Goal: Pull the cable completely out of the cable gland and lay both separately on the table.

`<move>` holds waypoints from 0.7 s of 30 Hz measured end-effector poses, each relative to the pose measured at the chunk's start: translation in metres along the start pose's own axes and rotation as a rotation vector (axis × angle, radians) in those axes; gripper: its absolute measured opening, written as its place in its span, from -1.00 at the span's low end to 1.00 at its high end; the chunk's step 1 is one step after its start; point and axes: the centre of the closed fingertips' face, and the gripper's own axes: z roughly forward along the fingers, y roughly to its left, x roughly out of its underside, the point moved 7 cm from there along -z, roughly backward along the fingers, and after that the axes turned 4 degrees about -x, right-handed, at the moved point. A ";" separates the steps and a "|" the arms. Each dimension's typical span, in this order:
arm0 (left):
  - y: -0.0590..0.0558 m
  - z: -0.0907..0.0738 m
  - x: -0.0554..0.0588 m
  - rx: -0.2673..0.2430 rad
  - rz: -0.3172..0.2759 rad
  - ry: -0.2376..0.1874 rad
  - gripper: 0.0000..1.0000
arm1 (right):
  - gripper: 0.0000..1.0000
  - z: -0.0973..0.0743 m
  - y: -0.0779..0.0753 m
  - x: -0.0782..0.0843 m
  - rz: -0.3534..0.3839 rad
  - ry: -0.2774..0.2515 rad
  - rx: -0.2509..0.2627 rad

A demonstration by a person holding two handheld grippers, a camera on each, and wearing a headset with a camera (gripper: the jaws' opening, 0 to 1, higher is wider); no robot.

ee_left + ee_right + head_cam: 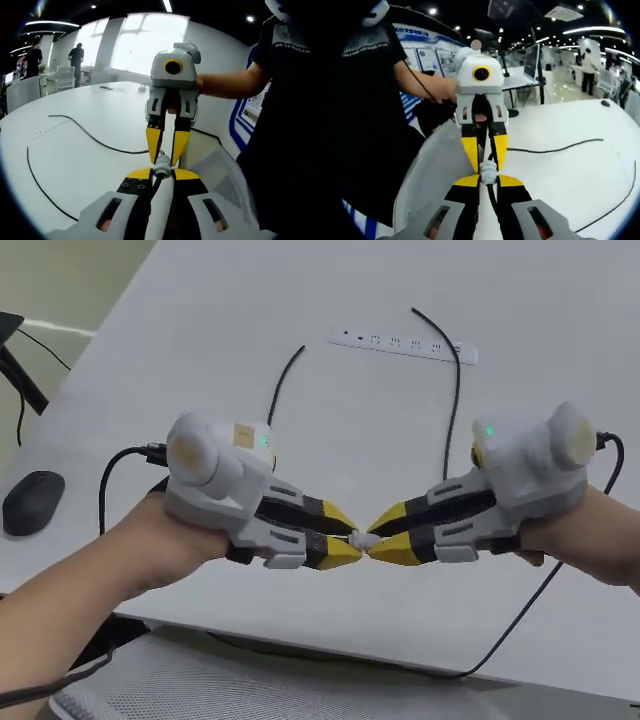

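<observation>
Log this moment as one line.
step: cable not yet out | cable gland: off table, between both tips | cable: in gland | left gripper: shut on cable gland | right gripper: shut on cable gland

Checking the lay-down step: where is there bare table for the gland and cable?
Bare table lies between the left loose cable and the right loose cable, below the power strip; more right of that cable. Crowded: the near edge, where the left gripper and right gripper meet on the cable gland.
</observation>
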 end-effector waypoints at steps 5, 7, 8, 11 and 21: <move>-0.001 -0.001 0.001 0.010 -0.050 0.003 -0.71 | -0.86 0.005 0.009 -0.002 -0.211 0.082 0.110; 0.000 -0.001 0.002 0.008 -0.108 0.011 -0.71 | -0.86 0.006 0.010 -0.001 -0.278 0.106 0.161; 0.000 -0.002 0.002 0.015 -0.115 0.011 -0.71 | -0.86 0.007 0.012 -0.001 -0.301 0.110 0.171; -0.001 -0.004 0.001 0.011 -0.126 -0.006 -0.71 | -0.86 0.006 0.016 -0.003 -0.375 0.115 0.235; -0.004 -0.003 0.001 0.003 -0.102 -0.004 -0.70 | -0.84 0.005 0.014 0.001 -0.315 0.092 0.252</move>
